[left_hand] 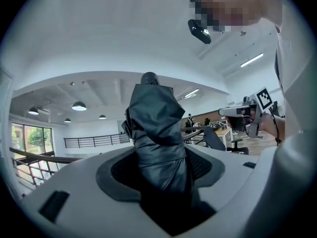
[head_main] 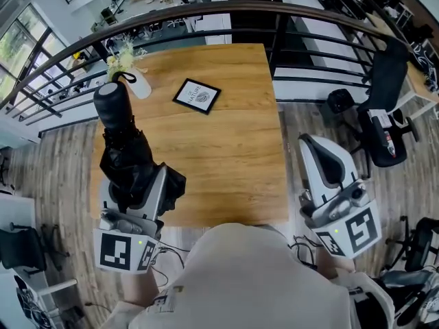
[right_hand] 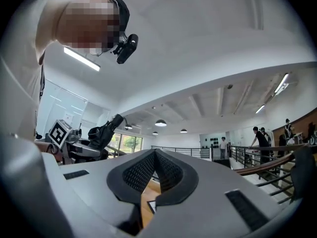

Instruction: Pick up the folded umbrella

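Note:
The folded black umbrella [head_main: 122, 139] is up off the wooden table [head_main: 226, 149], over its near left corner, handle end pointing away from me. My left gripper [head_main: 137, 184] is shut on its bunched fabric. In the left gripper view the umbrella [left_hand: 156, 128] fills the gap between the pads of that gripper [left_hand: 158, 170]. My right gripper [head_main: 317, 149] hangs beside the table's near right corner with its jaws together and nothing in them; its own view shows the pads meeting at the tip [right_hand: 155, 155]. That view also catches the umbrella [right_hand: 101, 133] at the left.
A framed picture [head_main: 196, 95] lies on the table's far half. A white vase with flowers [head_main: 127, 70] stands at the far left corner. A black railing [head_main: 309, 19] curves behind the table. An office chair [head_main: 384, 108] stands at the right.

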Available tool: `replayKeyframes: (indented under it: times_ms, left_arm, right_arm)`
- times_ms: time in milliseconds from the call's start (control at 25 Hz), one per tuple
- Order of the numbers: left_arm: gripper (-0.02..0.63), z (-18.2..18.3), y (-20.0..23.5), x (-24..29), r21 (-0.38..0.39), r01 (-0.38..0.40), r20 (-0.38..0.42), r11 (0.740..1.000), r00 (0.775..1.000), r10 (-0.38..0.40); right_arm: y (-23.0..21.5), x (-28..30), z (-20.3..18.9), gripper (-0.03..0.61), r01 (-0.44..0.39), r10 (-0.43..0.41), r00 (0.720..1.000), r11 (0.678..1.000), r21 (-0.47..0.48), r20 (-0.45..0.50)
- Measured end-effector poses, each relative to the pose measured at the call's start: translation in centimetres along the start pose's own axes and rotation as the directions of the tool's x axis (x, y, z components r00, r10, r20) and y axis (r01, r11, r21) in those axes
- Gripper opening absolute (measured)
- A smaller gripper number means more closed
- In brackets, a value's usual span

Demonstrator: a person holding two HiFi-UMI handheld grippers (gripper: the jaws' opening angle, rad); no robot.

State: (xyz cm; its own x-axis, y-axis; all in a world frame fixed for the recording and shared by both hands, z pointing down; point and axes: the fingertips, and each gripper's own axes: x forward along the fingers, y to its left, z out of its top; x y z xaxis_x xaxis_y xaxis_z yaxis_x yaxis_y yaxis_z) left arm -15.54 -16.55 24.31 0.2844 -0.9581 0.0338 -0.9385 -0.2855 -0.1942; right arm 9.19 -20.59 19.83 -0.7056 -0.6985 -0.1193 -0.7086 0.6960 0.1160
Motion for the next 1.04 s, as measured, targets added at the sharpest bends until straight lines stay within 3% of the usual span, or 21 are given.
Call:
replayKeyframes:
  times_ms: [240, 1040]
  left_arm:
    - [0.278, -2.1, 0.1, 0.3, -0.062, -0.014, -0.021, 0.998, 1.0, 0.013]
    - [0.278, -1.1, 0.7, 1.6, -0.03, -0.011, -0.005, 0.999, 1.0, 0.011]
  right_arm:
    - [1.4, 1.1, -2.5, 0.028, -0.043, 0.043, 0.997, 0.999, 0.008, -0.07]
    - [1.4, 2.9, -3.4, 0.028, -0.071, 0.071, 0.994, 0.997, 0.007, -0.089]
